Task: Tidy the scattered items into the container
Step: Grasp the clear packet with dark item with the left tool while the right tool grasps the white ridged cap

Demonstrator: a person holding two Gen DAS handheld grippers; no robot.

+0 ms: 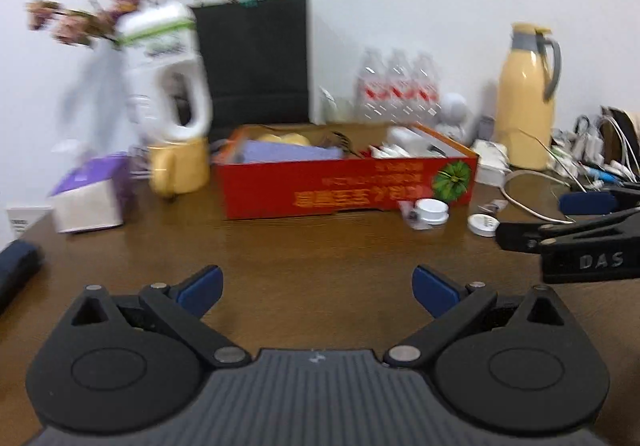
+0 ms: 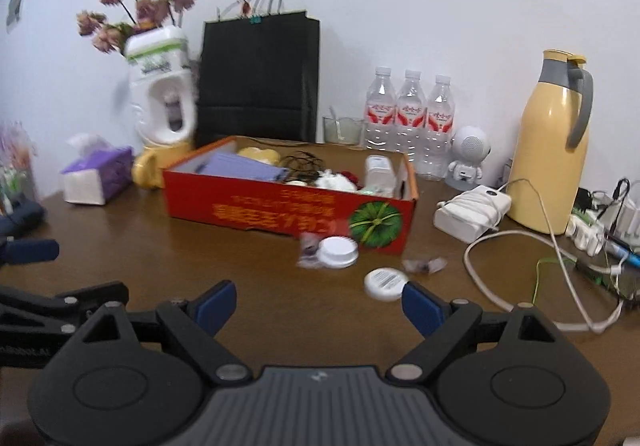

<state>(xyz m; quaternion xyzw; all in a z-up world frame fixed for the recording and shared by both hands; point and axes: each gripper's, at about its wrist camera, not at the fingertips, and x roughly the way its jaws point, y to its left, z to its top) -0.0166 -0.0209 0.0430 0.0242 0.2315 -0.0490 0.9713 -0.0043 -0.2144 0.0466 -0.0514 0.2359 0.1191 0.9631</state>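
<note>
Raised letters "DAS" showed on the black body of the right tongs (image 1: 576, 221) where they entered the left wrist view from the side; no other writing could be read. The red cardboard box (image 2: 280, 211) carried orange print too blurred to read and a green bow emblem at one end. It stood on the brown table (image 2: 240, 270), already holding a purple booklet, yellow things, a white device and dark cords.

In front of the box lay two round white items: a small white jar (image 2: 338, 252) just beside the box wall, and a flat white lid (image 2: 386, 284) with a barcode sticker, near one blue pad of the right tongs. Two crumpled wrappers lay close by.

Only the right wrist view showed the three water bottles (image 2: 410, 113) sharply, with red labels, plus the white charger (image 2: 472, 211). Both views showed one yellow thermos (image 2: 554, 149).

Both the left tongs (image 1: 318, 292) and the right tongs stood wide apart, with nothing between them.
</note>
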